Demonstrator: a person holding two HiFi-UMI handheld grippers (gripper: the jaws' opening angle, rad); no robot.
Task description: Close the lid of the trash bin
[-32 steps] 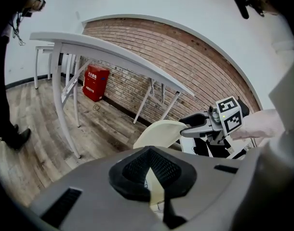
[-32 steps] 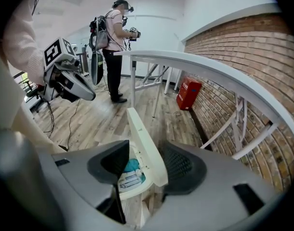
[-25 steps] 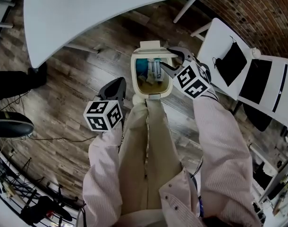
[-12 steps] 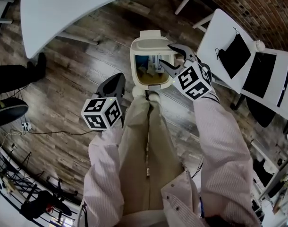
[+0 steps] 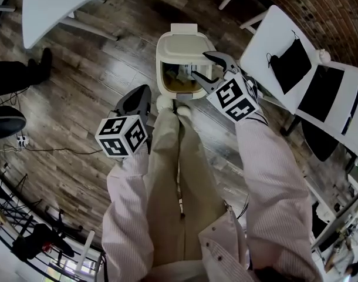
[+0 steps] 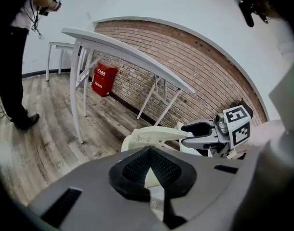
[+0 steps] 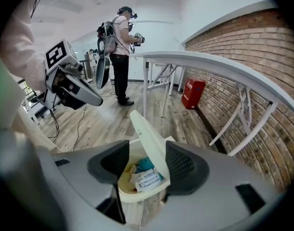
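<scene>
"While the cream plastic trash bin [image 5: 159, 75] stands on the brown wooden plank floor [image 5: 91, 93] just ahead of the person's legs [image 5: 179, 157], how does its flat cream lid [image 7: 148, 131] sit?"

"Tilted, half raised over the opening; crumpled paper waste [image 7: 146, 179] shows beneath it."

"And the right gripper [image 5: 201, 64]?"

"Its jaws stand wide apart, one on either side of the lid's edge; I cannot tell whether they touch it; they clamp nothing."

"The left gripper [image 6: 149, 163]?"

"Jaws pressed together, holding nothing; it hangs just left of the bin, apart from it."
</scene>
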